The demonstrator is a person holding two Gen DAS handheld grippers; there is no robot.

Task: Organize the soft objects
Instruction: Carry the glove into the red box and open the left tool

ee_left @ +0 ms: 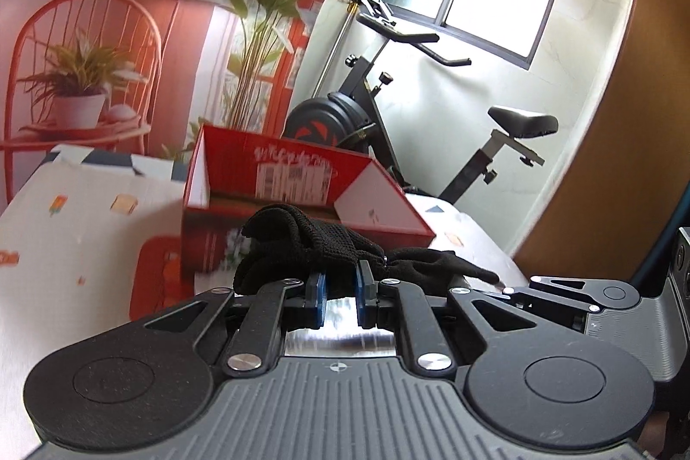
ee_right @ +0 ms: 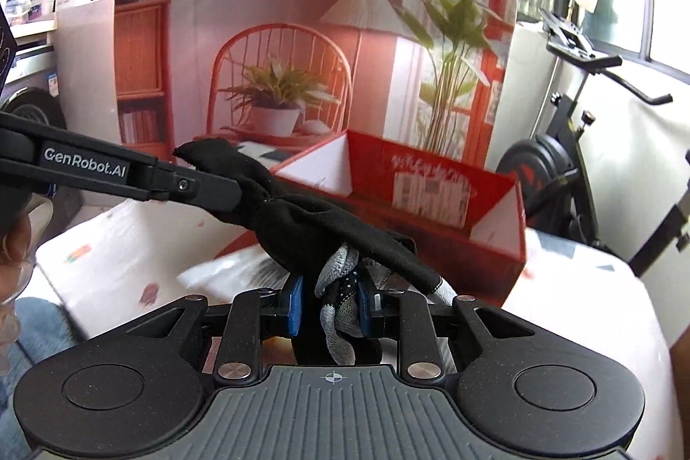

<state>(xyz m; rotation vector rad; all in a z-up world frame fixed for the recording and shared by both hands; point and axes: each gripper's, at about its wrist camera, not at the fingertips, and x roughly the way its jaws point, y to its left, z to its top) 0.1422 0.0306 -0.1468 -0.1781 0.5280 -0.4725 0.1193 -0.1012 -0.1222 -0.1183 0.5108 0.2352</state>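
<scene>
Surface: white cloth-covered table (ee_left: 77, 227), scattered small coloured prints. On it, an open red cardboard box with white flaps (ee_left: 302, 175), shipping label on inner wall. Just left of box, a red-orange printed patch (ee_left: 155, 274) on the cloth.

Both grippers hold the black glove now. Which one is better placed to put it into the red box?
Probably the left gripper: it grips the black glove with the open red box directly ahead. The right gripper pinches the gray fingertip end, box off to its right.
</scene>
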